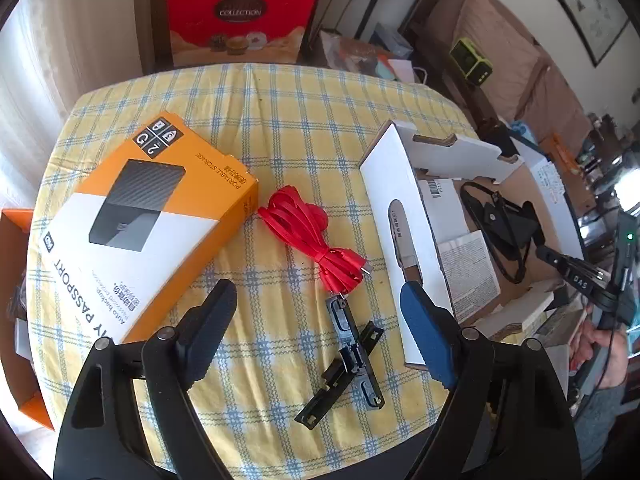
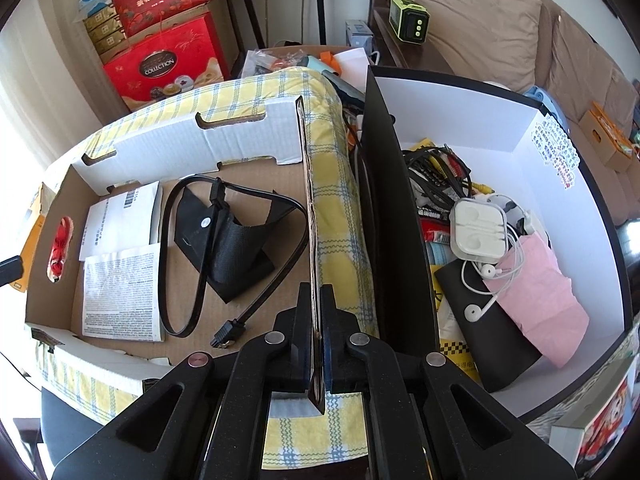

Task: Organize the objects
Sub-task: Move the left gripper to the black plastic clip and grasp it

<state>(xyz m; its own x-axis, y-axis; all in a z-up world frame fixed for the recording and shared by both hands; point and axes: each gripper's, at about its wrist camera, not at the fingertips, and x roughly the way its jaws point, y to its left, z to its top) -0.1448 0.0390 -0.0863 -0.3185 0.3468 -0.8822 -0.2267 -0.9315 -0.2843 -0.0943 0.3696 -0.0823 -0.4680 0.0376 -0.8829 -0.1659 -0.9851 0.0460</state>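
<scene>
My left gripper (image 1: pixel 316 316) is open and empty above the checked tablecloth (image 1: pixel 280 120). Between its fingers lie a bundled red cable (image 1: pixel 316 236) and crossed black plastic brackets (image 1: pixel 348 360). An orange hard-drive box (image 1: pixel 136 224) lies to the left. The open white cardboard box (image 1: pixel 404 220) stands to the right. My right gripper (image 2: pixel 318 340) is shut on that box's right wall (image 2: pixel 310 200). Inside the box (image 2: pixel 248 144) lie a black pouch (image 2: pixel 228 236), a black cable (image 2: pixel 256 300) and paper leaflets (image 2: pixel 120 264).
A white bin (image 2: pixel 560 152) to the right holds earphones (image 2: pixel 480 232), cables, a pink paper and a black wallet. Red gift boxes (image 2: pixel 164 60) stand behind the table. A sofa (image 2: pixel 520 20) is at the back right. An orange tray (image 1: pixel 20 320) sits at the far left.
</scene>
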